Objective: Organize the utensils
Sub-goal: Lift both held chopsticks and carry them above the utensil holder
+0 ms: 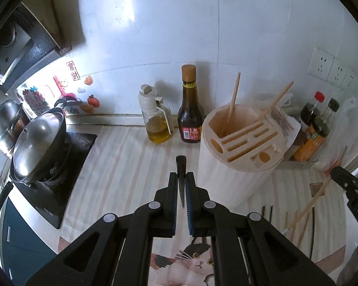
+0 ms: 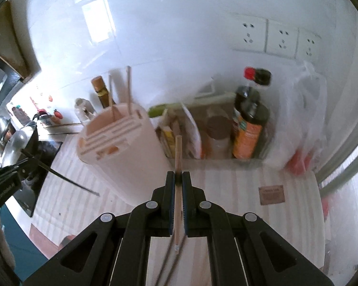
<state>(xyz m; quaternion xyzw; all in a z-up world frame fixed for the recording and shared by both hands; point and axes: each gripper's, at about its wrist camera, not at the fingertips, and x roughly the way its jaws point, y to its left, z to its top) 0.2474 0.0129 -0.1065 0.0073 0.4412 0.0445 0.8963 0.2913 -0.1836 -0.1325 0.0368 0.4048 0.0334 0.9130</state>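
Our left claw point(image 1: 183, 178) gripped a knife point(image 1: 181, 166), our right claw point(image 2: 178, 178) a chopstick point(image 2: 178, 152); next we judged both needed lowering into the holder point(image 1: 238, 143).

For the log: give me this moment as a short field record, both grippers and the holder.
left gripper: shut on a dark knife, handle end forward
right gripper: shut on a wooden chopstick
holder: cream, slotted top, two chopsticks standing in it
counter: loose chopsticks lying right of the holder
behind holder: oil jug, sauce bottle
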